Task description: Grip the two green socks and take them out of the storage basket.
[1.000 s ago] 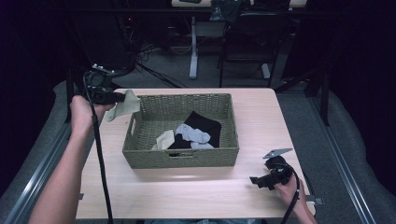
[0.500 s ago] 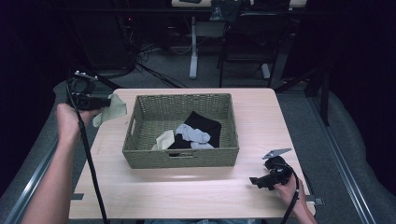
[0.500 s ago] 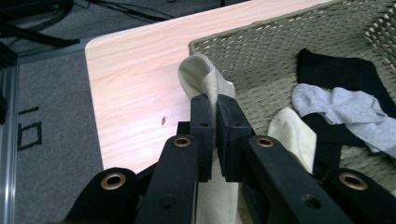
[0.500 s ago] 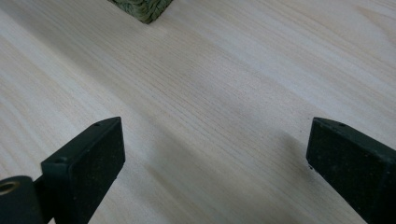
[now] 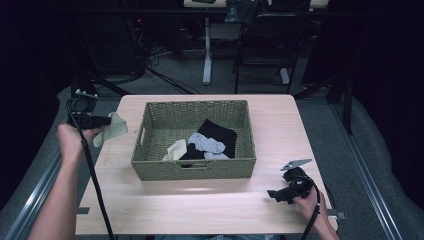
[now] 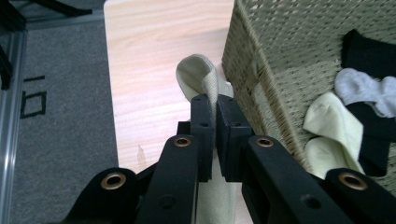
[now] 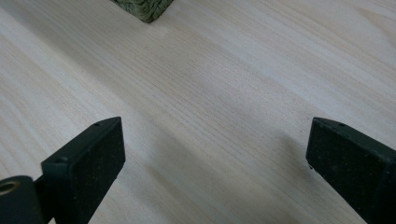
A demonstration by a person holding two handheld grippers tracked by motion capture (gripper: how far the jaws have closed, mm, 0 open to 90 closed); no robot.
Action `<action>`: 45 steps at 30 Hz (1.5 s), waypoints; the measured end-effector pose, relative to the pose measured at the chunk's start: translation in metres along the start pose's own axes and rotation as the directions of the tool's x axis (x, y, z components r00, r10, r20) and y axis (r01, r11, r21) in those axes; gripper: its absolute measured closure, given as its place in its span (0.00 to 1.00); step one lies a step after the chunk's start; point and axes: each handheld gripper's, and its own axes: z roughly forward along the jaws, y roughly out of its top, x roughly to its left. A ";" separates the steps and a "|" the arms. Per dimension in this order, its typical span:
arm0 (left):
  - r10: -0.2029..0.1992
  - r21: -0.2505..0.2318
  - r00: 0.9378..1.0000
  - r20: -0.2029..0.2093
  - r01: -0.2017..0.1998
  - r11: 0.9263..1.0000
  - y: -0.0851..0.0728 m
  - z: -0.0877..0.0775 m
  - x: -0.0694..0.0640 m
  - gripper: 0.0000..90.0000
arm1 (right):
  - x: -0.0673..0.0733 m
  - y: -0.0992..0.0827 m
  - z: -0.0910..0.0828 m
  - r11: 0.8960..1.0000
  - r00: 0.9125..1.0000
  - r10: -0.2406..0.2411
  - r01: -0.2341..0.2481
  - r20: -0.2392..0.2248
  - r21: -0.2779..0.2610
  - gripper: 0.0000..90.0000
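Pale sock's [image 6: 205,77] lower half behind the left hand-held gripper [image 6: 215,105]; basket's [image 7: 142,8] corner cut off.

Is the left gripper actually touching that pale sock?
Touching: in the left gripper view, the left gripper has its jaws shut on the pale sock, pinching the fabric.

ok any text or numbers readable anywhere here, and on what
One marking only: black characters on the grey floor mat left of the table in the left gripper view. They lie sideways and look like "90" or "06", too uncertain to read.
No labels or brands on the basket, the socks or the grippers.
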 end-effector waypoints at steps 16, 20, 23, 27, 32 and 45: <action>-0.044 0.097 0.999 0.028 0.041 0.994 -0.039 0.054 0.007 0.96 | 0.000 0.000 0.000 1.000 1.000 -0.008 0.008 0.002 0.009 0.04; -0.057 0.122 0.998 0.038 0.052 0.991 -0.050 0.067 0.007 0.96 | 0.000 0.000 0.000 1.000 1.000 -0.003 0.003 0.002 0.005 0.04; -0.064 0.151 0.997 0.036 0.058 0.987 -0.058 0.076 0.008 0.96 | 0.000 0.000 0.000 1.000 1.000 -0.004 0.004 0.001 0.005 0.04; -0.077 0.172 0.996 0.039 0.069 0.983 -0.066 0.087 0.008 0.96 | 0.000 0.000 0.000 1.000 1.000 -0.003 0.003 0.002 0.005 0.04; -0.104 0.171 0.993 0.058 0.093 0.981 -0.071 0.091 0.012 0.90 | 0.000 0.000 0.000 1.000 1.000 -0.003 0.003 0.003 0.004 0.04; -0.044 0.028 0.997 0.056 0.042 0.999 -0.025 0.025 -0.002 0.20 | 0.000 0.000 0.000 1.000 1.000 0.001 -0.001 -0.001 -0.001 0.04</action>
